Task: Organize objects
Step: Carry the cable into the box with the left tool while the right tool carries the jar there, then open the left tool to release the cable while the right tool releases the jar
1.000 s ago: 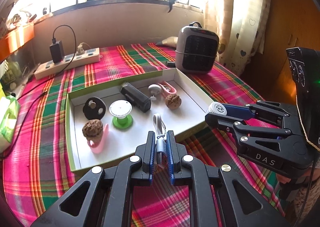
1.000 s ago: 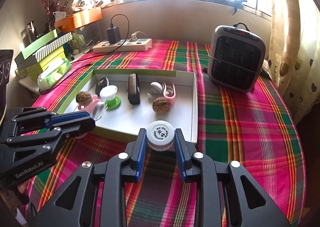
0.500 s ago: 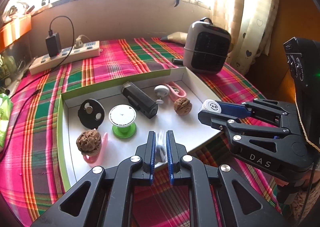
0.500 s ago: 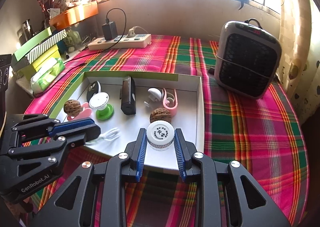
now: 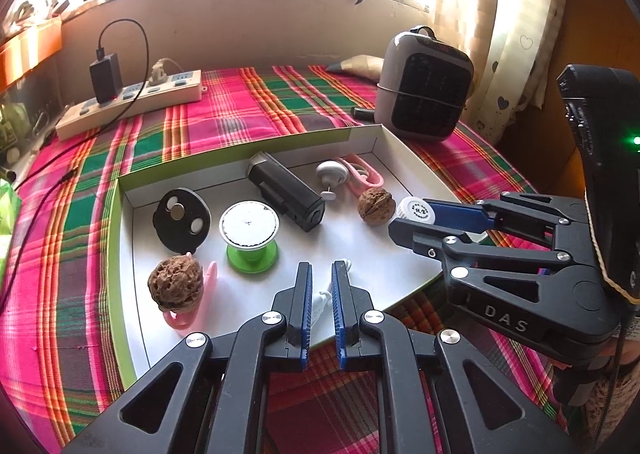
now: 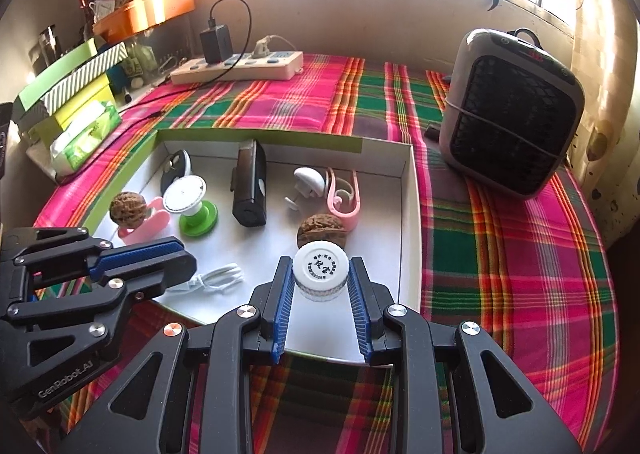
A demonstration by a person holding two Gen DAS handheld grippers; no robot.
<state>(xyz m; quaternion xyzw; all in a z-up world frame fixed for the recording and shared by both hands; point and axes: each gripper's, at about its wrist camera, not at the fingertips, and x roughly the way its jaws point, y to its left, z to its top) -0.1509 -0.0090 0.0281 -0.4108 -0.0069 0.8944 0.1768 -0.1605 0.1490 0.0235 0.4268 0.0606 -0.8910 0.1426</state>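
A shallow white tray (image 5: 132, 254) with a green rim lies on the plaid cloth; it also shows in the right wrist view (image 6: 410, 214). My right gripper (image 6: 320, 286) is shut on a small white-capped jar (image 6: 320, 270) and holds it over the tray's near right part, just in front of a walnut (image 6: 320, 228). My left gripper (image 5: 320, 286) has its jaws slightly apart over the tray's front edge; a coiled white cable (image 6: 218, 278) lies on the tray floor under its tips, free of them. The jar also shows in the left wrist view (image 5: 416, 210).
In the tray are a black cylinder (image 5: 286, 196), a green-based spool (image 5: 250, 230), a black disc (image 5: 182, 220), a walnut on a pink clip (image 5: 176, 288), a white hook (image 5: 332, 174), another pink clip (image 6: 342, 194). A grey heater (image 6: 512, 114) stands right, a power strip (image 6: 240, 68) behind.
The left gripper carried the white cable into the tray, let it go and parted its jaws a little. The right gripper moved forward with the jar over the tray.
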